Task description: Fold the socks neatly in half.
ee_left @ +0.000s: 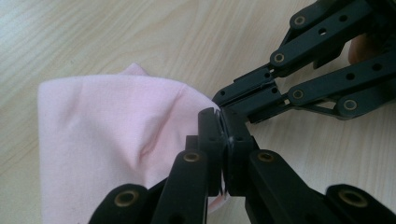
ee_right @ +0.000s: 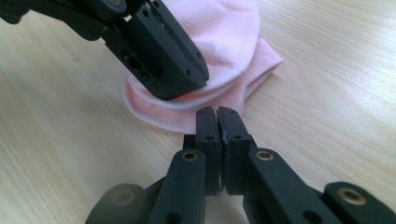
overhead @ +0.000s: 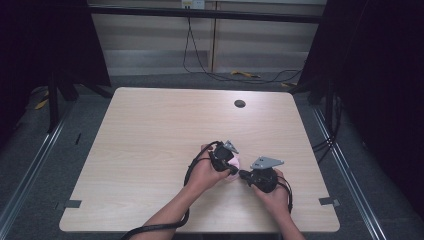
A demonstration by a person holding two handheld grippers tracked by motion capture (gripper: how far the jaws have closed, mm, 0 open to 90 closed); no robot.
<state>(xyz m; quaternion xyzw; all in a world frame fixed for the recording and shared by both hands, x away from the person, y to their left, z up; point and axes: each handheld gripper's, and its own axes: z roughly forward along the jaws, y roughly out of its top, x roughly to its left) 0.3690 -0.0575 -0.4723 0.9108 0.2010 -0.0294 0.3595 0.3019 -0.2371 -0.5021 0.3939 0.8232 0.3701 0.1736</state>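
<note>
Pink sock (ee_left: 107, 140) lying limp, light, soft on bench (overhead: 150, 130). Left gripper (ee_left: 219, 135) and right gripper (ee_right: 217, 122) both clamping sock edge; hem offering best hold.

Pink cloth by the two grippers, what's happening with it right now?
A person at the wooden table works a small pink cloth with a gripper in each hand. The left gripper has its jaws shut on the cloth's edge. The right gripper also has its jaws closed and seems to pinch the near edge of a lower layer. The two tips meet close together near the table's front, with the cloth lying folded on the surface.
</note>
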